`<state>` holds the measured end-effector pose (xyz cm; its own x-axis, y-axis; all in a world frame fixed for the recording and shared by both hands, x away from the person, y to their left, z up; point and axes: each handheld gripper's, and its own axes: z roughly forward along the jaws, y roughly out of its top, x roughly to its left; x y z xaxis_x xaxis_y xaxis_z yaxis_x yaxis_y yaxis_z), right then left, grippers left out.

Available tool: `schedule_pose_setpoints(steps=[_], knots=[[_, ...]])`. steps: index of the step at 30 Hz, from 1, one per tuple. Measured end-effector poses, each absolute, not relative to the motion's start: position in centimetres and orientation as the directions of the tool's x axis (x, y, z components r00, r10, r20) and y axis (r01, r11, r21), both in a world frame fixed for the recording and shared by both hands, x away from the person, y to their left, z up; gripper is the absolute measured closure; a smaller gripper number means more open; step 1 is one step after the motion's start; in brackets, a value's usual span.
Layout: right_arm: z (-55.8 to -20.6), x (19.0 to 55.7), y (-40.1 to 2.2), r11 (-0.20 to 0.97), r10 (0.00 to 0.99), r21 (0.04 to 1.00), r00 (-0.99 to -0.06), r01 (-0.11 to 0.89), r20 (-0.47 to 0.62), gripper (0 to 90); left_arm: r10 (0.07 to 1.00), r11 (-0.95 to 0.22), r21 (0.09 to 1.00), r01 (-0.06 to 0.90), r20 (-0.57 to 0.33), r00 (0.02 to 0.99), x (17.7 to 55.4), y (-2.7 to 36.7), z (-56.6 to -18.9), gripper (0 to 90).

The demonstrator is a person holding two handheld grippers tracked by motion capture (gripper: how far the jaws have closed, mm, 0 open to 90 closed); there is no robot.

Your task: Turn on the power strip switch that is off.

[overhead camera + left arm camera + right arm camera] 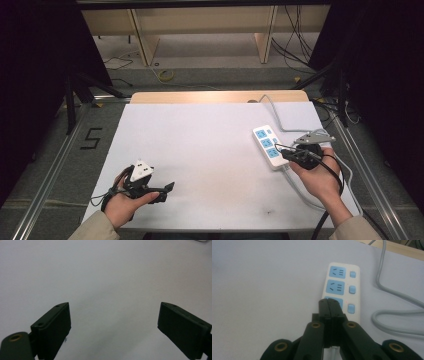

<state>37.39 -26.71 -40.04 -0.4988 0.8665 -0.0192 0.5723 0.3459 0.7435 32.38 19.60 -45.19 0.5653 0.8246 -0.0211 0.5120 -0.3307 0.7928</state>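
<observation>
A person seated at a white table [200, 150] held a two-jaw gripper in each hand. The right gripper [281, 148] hovered over the near end of a white power strip [270, 141] that lay on the right side of the tabletop, its long axis running away from the person. In the right gripper view, the gripper's [329, 303] black jaws were pressed flat against each other with nothing between them, their tips set over the nearest of the strip's [342, 287] three blue sockets [336, 301]; whether the tips touched the socket face could not be told. Each socket had a small blue switch [351, 308] just beside it. The strip's grey cable [397, 293] curled away across the table on the right and ran back toward the far edge — in the high view it looped past the right hand [320, 180] as well.

The left gripper [167, 189] rested low at the near left of the table, well apart from the power strip, held in the left hand [125, 200] with its jaws pointing toward the middle of the tabletop. In the left gripper view the gripper's [113, 325] two jaws stood wide apart — bare white tabletop [105, 277] lay between and beyond them, and they held nothing.

Beyond the table, cables [295, 45] lay on the floor by wooden shelving [200, 25], and a "5" mark [91, 138] showed on the floor to the left.
</observation>
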Motion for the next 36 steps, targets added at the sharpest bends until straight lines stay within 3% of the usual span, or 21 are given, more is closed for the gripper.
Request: schedule_pose_setpoints(steps=[36], knots=[[-39.5,38.9,-26.7,0.338,0.881,0.727,-0.472,0.598,-0.021,90.0,0.822,-0.335,0.79,0.513,-0.022,0.57,32.4,19.5,-45.2,11.3]])
